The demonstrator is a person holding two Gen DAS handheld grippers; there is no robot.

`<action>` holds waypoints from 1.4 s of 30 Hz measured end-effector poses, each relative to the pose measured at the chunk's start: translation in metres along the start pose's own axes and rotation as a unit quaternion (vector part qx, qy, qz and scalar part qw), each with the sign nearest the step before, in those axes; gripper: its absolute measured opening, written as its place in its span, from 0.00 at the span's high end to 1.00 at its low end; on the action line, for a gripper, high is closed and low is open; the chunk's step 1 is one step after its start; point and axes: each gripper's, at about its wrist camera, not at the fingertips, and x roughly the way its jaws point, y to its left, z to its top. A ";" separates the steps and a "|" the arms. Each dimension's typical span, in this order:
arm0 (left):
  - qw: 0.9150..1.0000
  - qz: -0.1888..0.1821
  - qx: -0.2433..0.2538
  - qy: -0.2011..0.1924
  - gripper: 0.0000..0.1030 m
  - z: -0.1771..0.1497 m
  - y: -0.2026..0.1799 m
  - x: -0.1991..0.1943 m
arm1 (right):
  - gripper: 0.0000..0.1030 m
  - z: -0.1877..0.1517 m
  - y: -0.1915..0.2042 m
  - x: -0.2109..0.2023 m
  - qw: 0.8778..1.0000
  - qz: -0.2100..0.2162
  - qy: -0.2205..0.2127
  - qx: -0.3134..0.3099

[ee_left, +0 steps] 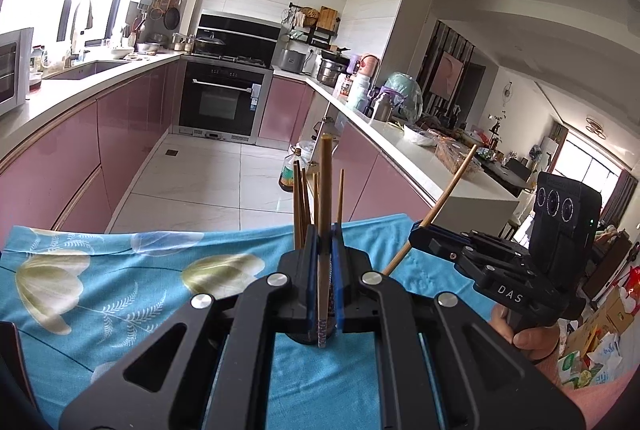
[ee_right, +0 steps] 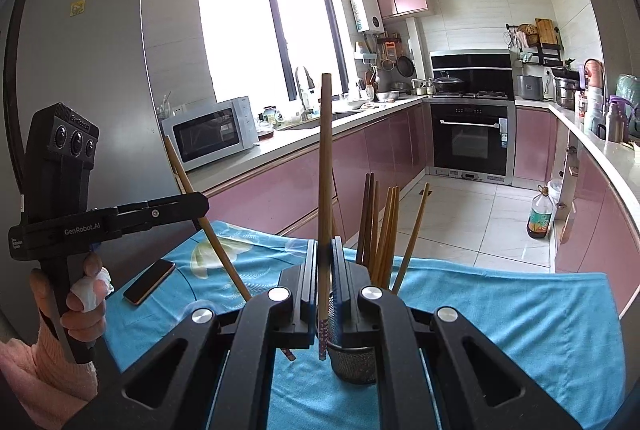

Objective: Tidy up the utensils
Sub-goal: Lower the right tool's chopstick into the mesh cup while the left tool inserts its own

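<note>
Gripping one bamboo chopstick (ee_left: 325, 213) apiece, both tools hung above the blue floral cloth (ee_left: 120, 270) that covered the counter. In the left wrist view, the left hand-held gripper (ee_left: 325, 250) was clamped shut on its chopstick, which stood nearly upright between the blue pads with its patterned end hanging below them; held this way, it seemed lined up to drop end-first into a holder. Behind it, a cluster of standing chopsticks (ee_left: 304, 201) rose from a container mostly hidden by the gripper body. Off to the right, the right hand-held gripper (ee_left: 418, 230) pinched a second chopstick (ee_left: 440, 197) at a slant.

In the right wrist view, that gripper was likewise closed on its chopstick, upright over the cloth, and the metal mesh holder (ee_right: 352, 358) sat just beside and below the jaws with several chopsticks fanned out of it. A phone (ee_right: 149, 282) lay flat on the cloth to the left, near the other gripper.

Around them ran a kitchen with pink cabinets (ee_right: 304, 169), a microwave (ee_right: 210, 131), a built-in oven (ee_right: 470, 137) and a bright window.
</note>
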 end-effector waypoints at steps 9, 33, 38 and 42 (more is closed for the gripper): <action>1.000 -0.012 0.003 -0.022 0.93 0.021 -0.012 -0.003 | 0.94 0.010 -0.005 -0.001 1.000 -0.010 -0.010 0.001; 1.000 0.013 0.023 0.002 0.93 0.029 -0.023 0.042 | 0.94 0.011 -0.020 0.028 1.000 -0.014 0.001 0.021; 0.999 0.018 0.025 0.020 0.93 0.027 -0.019 0.056 | 0.94 0.006 -0.022 0.040 0.999 -0.014 0.015 0.025; 0.999 0.020 0.025 0.030 0.93 0.025 -0.014 0.066 | 0.94 0.001 -0.023 0.047 0.999 -0.014 0.024 0.027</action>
